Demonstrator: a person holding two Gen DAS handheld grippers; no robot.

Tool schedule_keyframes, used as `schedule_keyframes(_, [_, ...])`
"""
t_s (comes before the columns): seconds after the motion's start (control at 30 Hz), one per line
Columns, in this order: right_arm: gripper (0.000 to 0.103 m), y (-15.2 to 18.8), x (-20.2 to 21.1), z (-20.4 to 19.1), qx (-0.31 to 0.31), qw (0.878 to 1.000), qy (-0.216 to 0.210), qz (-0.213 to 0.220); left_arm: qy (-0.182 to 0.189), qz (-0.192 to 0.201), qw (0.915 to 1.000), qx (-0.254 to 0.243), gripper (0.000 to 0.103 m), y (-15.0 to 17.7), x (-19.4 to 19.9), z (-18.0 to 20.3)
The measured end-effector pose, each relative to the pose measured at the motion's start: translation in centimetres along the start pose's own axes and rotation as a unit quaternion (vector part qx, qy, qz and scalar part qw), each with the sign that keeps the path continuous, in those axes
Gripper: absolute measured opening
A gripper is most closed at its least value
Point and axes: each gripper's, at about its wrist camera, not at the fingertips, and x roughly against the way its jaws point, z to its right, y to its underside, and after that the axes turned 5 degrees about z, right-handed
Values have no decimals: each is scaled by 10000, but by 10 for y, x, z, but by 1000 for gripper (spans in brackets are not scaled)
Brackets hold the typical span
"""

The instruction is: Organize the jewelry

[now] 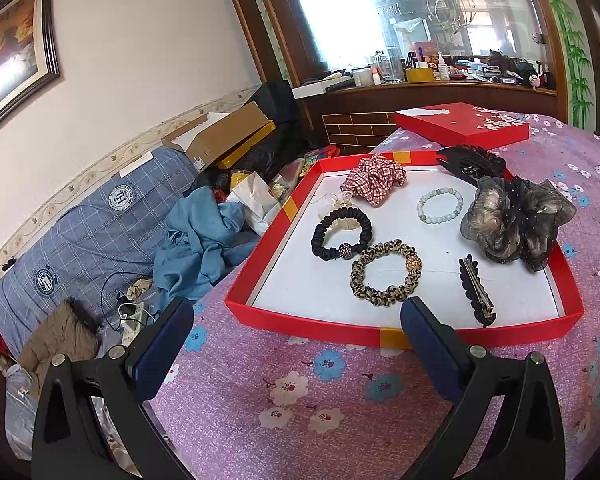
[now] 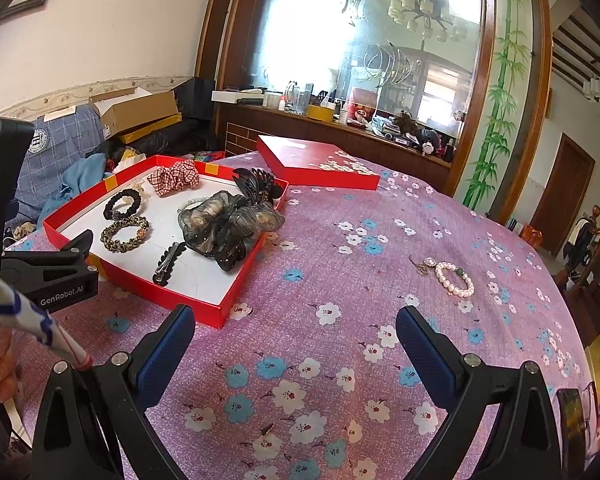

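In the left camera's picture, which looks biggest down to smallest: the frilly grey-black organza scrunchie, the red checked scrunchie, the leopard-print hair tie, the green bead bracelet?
1. Frilly grey-black organza scrunchie
2. Red checked fabric scrunchie and leopard-print hair tie: alike; the hair tie lies nearer the camera, so unsure
3. Pale green bead bracelet

The left gripper (image 1: pixel 296 320) hangs with jaws wide apart and empty, just before the near rim of the red tray (image 1: pixel 260 240). Inside the tray lie a leopard scrunchie (image 1: pixel 384 272), a black scrunchie (image 1: pixel 340 234), a checked scrunchie (image 1: pixel 374 178), a bead bracelet (image 1: pixel 440 204), a gauze bow (image 1: pixel 516 220) and a leaf clip (image 1: pixel 478 290).
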Motion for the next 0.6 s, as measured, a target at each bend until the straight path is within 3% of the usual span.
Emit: schedule_keyframes(0.6, [102,0,-1,0,3,10000,-4,-5,-42,10,10000,9,103,1,-1,-2])
